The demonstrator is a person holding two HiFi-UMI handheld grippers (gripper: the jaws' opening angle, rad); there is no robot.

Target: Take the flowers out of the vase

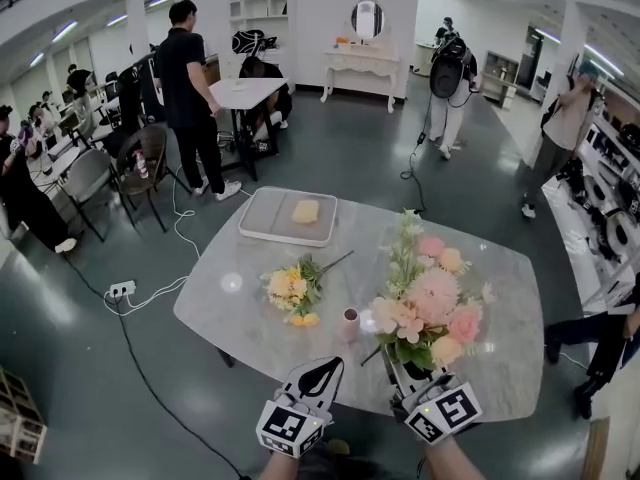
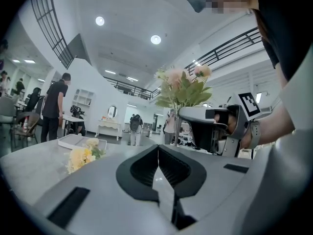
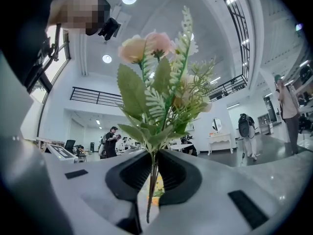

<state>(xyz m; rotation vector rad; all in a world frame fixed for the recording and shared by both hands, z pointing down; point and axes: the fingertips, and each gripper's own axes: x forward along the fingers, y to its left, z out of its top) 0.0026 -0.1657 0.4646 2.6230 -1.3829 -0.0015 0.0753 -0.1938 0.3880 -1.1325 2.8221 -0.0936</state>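
Note:
My right gripper [image 1: 410, 380] is shut on the thin green stems of a pink and cream bouquet [image 1: 430, 303], which it holds upright over the table's near edge. In the right gripper view the stems [image 3: 152, 175] pass between the jaws, and the lower end hangs free below my right gripper [image 3: 152, 160]. A small pale cup-like vessel [image 1: 350, 319], perhaps the vase, stands on the table left of the bouquet. My left gripper [image 1: 325, 366] is beside it, shut and empty [image 2: 157, 153]. A yellow flower bunch [image 1: 292, 292] lies on the table.
The grey marble table [image 1: 500, 368] carries a white tray [image 1: 262, 230] with a yellow item at its far side. Beyond it are a person in black [image 1: 190, 88] by a white table, chairs at the left, a floor cable, and more people at the right.

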